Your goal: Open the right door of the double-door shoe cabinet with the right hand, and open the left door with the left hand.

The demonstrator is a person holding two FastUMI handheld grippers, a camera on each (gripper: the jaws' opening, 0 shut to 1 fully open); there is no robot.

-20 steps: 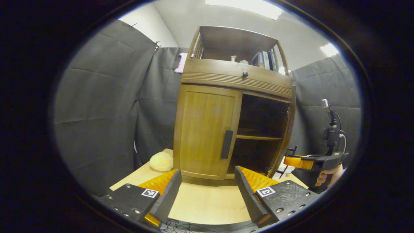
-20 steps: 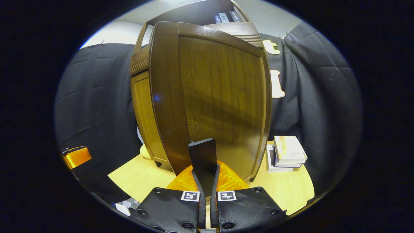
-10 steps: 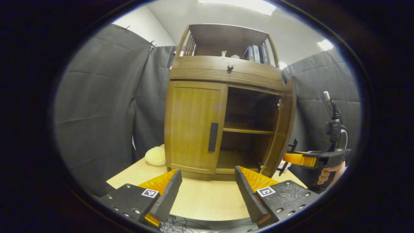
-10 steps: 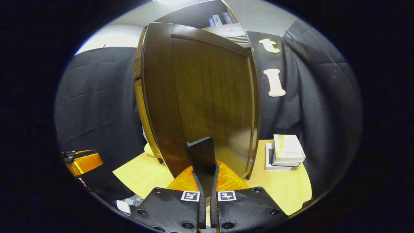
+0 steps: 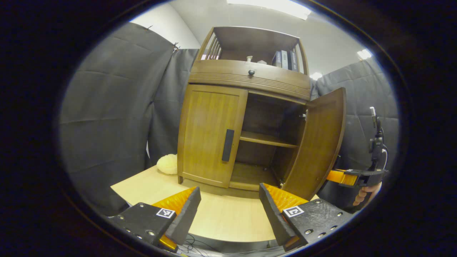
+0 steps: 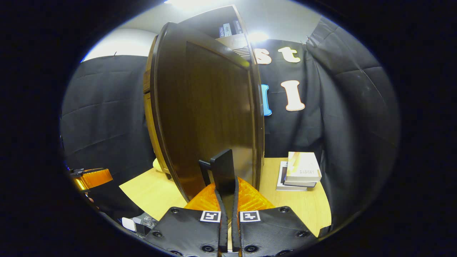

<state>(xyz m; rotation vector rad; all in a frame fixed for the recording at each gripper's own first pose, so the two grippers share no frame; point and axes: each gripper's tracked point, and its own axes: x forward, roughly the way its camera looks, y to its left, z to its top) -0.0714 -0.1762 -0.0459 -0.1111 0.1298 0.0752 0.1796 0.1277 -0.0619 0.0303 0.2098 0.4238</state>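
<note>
Right gripper view: right claw (image 6: 227,200) clenched on open right wooden door's (image 6: 207,117) black bar handle (image 6: 223,170). Left gripper view: left claw (image 5: 228,207) spread, empty, short of closed left door's black handle (image 5: 227,145). Next, probably: reach and grip there.

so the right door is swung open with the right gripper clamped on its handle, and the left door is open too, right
Not quite: the left door is shut, as the left gripper view shows, with the open left gripper short of it. The right door is open, and the right gripper does clamp its handle.
</note>
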